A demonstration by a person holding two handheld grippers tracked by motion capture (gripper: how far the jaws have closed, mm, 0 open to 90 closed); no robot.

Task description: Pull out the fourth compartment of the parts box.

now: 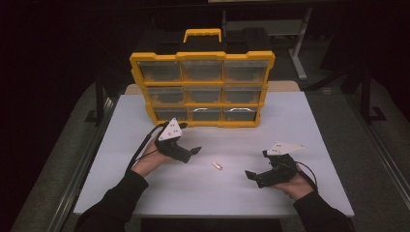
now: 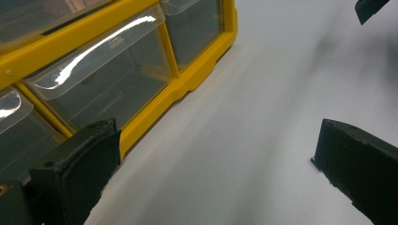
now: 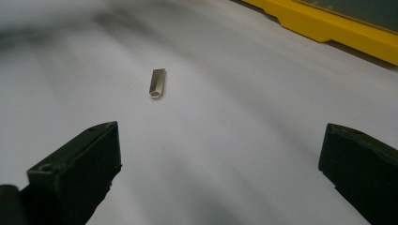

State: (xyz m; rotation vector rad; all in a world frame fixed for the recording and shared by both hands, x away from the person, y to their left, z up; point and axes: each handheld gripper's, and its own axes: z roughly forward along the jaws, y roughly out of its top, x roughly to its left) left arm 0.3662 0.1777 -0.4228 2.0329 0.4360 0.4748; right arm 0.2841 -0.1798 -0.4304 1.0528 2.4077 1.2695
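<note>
I see a small metal USB flash drive (image 1: 216, 165) lying flat on the white table (image 1: 290, 125), in the open stretch between my two grippers and well apart from the yellow drawer organizer (image 1: 201, 87) that stands upright at the table's far side. In the high view the drive reads as a short pale bar set at a slant. In the right gripper view the USB flash drive (image 3: 157, 83) shows a plain silver casing, rectangular, with a small loop opening at the end nearer the camera. It rests alone on bare surface, touching nothing else, ahead of the jaws and slightly toward the left one.
</note>
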